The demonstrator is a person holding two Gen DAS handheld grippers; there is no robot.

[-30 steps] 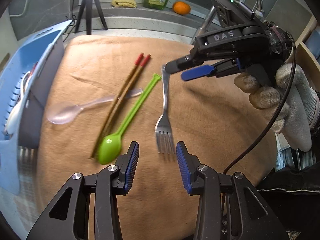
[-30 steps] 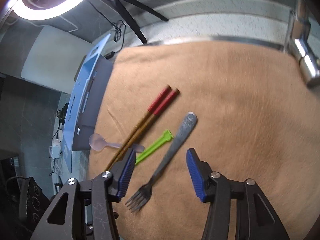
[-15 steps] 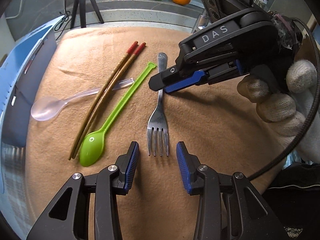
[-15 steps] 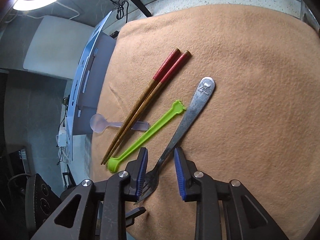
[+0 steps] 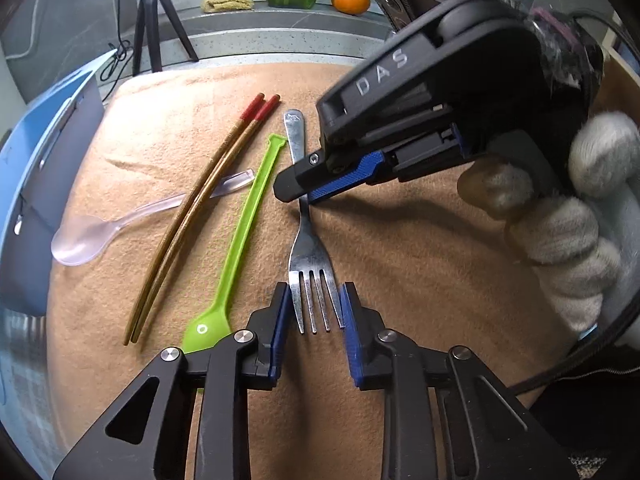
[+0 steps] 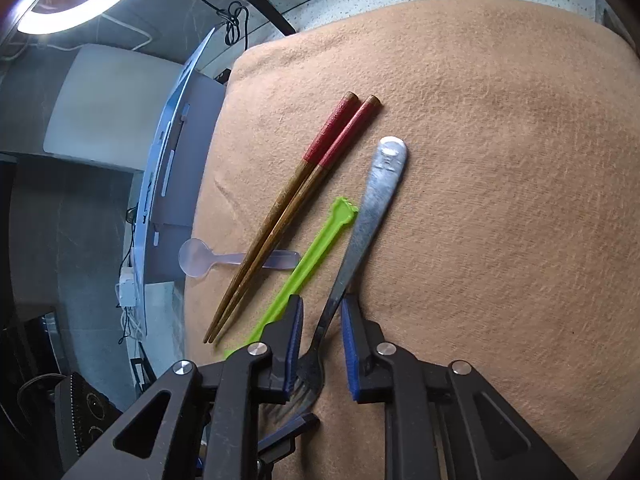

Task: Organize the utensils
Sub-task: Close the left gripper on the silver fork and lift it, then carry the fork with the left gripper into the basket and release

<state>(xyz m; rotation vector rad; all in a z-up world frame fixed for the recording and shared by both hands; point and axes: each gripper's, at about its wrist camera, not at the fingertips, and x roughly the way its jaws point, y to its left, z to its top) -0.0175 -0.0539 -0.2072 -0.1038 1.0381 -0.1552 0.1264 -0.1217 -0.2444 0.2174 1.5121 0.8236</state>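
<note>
Little of the sorting looks done: four kinds of utensil lie loose on the tan cloth (image 5: 400,240), and only a pale handle or two seem to sit in the blue rack (image 5: 36,152) at the left edge of the left wrist view. The fork (image 5: 310,256) is the piece in hand, lying flat at centre frame, tines toward the bottom. The left gripper (image 5: 313,312) is spread, its blue pads flanking the tines on either side, close but whether touching I cannot tell. The right gripper (image 6: 322,332) is also parted, straddling the fork's neck with a gap visible on both sides, so nothing is pinched yet. Left of the fork lie the green spoon (image 5: 236,248), the chopsticks (image 5: 192,216) and, under them, the clear spoon (image 5: 96,232); all still wait. The left wrist view alone shows the gloved hand (image 5: 568,216) holding the right gripper, and the tines between the left pads; the right wrist view alone shows the right fingers' spacing around the neck and the handle's stamped end in upper centre
</note>
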